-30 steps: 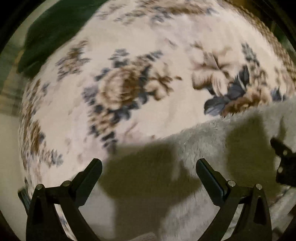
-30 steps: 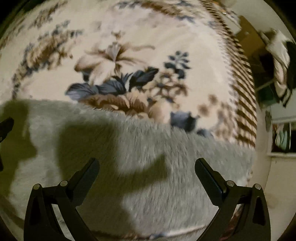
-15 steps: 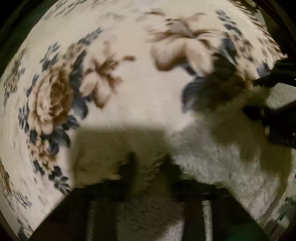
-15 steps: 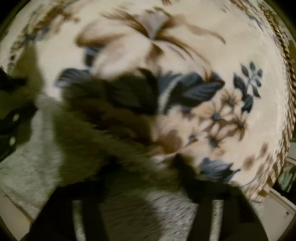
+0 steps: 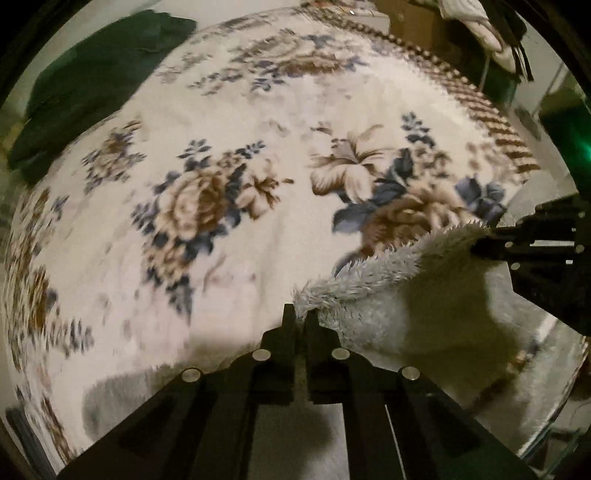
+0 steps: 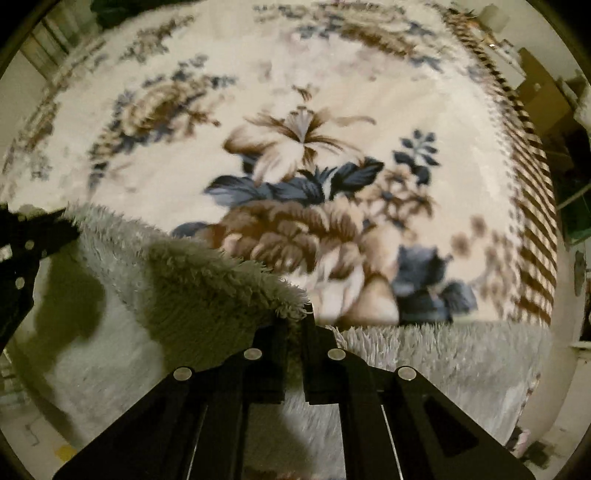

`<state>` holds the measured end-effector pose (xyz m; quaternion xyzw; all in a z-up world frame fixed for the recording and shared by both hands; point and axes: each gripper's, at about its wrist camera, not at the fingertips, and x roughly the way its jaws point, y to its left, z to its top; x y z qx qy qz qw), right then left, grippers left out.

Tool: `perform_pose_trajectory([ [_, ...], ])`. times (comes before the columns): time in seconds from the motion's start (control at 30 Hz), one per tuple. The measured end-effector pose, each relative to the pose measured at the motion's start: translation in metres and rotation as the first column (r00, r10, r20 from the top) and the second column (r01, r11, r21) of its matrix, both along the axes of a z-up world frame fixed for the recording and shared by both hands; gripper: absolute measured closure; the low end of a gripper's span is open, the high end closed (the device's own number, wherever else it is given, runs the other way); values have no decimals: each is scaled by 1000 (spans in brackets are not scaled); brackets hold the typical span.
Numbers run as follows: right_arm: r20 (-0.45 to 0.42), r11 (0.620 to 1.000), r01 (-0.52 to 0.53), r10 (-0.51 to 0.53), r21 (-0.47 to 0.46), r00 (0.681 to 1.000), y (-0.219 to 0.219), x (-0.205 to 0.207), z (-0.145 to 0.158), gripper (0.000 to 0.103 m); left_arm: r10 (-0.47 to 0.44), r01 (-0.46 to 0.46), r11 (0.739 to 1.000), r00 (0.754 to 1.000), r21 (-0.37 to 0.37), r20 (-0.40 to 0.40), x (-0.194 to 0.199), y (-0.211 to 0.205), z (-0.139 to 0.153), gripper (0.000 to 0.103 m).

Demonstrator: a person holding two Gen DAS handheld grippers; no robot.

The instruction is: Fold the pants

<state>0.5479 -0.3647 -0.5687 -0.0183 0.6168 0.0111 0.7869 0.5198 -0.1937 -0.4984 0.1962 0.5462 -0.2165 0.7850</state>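
Observation:
The pants [image 5: 391, 302] are fluffy light grey fleece, lying on a floral blanket [image 5: 229, 236]. My left gripper [image 5: 300, 314] is shut on one corner of their lifted edge. My right gripper [image 6: 294, 314] is shut on the other corner of the same edge [image 6: 207, 273]. The edge hangs raised between the two grippers, above the rest of the pants [image 6: 443, 350]. The right gripper shows at the right of the left wrist view [image 5: 480, 245], and the left gripper at the left of the right wrist view [image 6: 72, 225].
The cream blanket with brown and blue flowers [image 6: 295, 147] covers the bed, with a striped border [image 6: 532, 206] at its right side. A dark green garment [image 5: 92, 81] lies at the far left. Room clutter [image 5: 491, 33] stands beyond the bed.
Both grippers were open over the flat pants edge. They came down, shut on it, and now hold it lifted off the blanket.

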Motion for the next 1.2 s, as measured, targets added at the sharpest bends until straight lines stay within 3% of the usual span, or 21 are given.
perform_pose_trajectory([
  [0.2,98,999,31,-35,39,995,29,-99,49,97,101,-98,993,994,-63,41,-100,30,52,101],
  [0.37,103,996,55,-62,69,993,50,-197,57,97,195,-197,975,980,-99,-33,-193,59,60,101],
  [0.47,52,995,69,-73,75,996,61,-253,31,97,235,-246,965,965,-88,-118,-247,74,41,101],
  [0.63,-96,995,77,-71,61,993,68,-321,-42,97,283,-298,954,923,-18,-262,-304,84,-29,101],
  [0.77,-164,998,61,-55,30,985,71,-349,-89,97,318,-327,945,894,23,-316,-319,82,-82,101],
  [0.87,-195,999,34,-32,6,980,72,-358,-107,96,336,-340,939,883,48,-328,-319,81,-105,99],
  [0.93,-216,999,40,-33,28,976,69,-364,-111,90,393,-400,915,853,56,-344,-316,87,-109,94],
  [0.97,-234,998,52,-40,45,971,65,-368,-110,82,408,-418,907,840,52,-358,-315,89,-108,91],
  [1.07,-253,987,112,-79,115,964,45,-375,-91,49,430,-443,895,827,50,-362,-316,95,-92,78],
  [1.13,-240,974,165,-126,154,963,29,-380,-71,35,430,-445,895,832,43,-350,-318,98,-75,57],
  [1.2,-213,963,214,-176,166,961,11,-379,-51,21,437,-452,891,835,37,-334,-317,102,-58,30],
])
